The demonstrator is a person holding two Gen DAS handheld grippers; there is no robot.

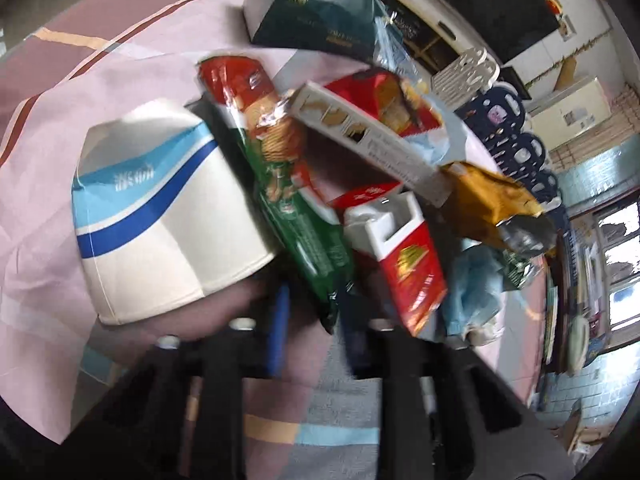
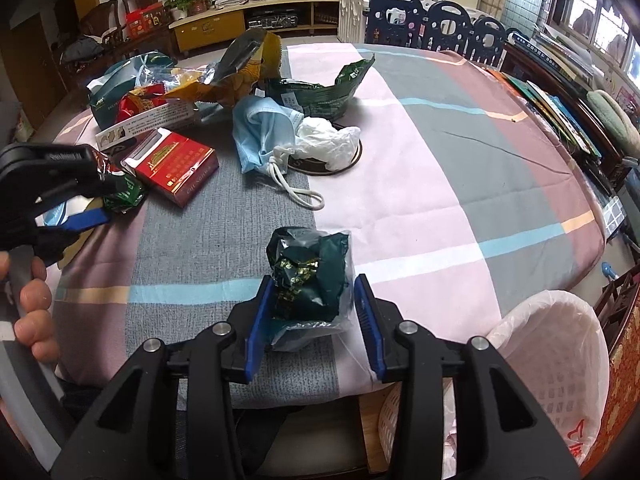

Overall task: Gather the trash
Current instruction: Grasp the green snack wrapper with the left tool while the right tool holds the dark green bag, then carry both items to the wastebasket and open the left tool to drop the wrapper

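While the right gripper (image 2: 314,326) hangs over the near edge of the cloth-covered surface (image 2: 420,184), its jaws stand part open around a crumpled dark green wrapper in clear film (image 2: 310,276); the left pad is against it, the right pad just clear. At the left, the left gripper (image 2: 94,210) has its jaws nearly shut beside a green and red snack wrapper (image 2: 124,196), a grip I cannot confirm. Nearby lie a red carton (image 2: 176,168), a blue face mask (image 2: 260,136) and a white paper cup (image 1: 160,208). A lined white bin (image 2: 552,364) stands below the surface's edge at the right.
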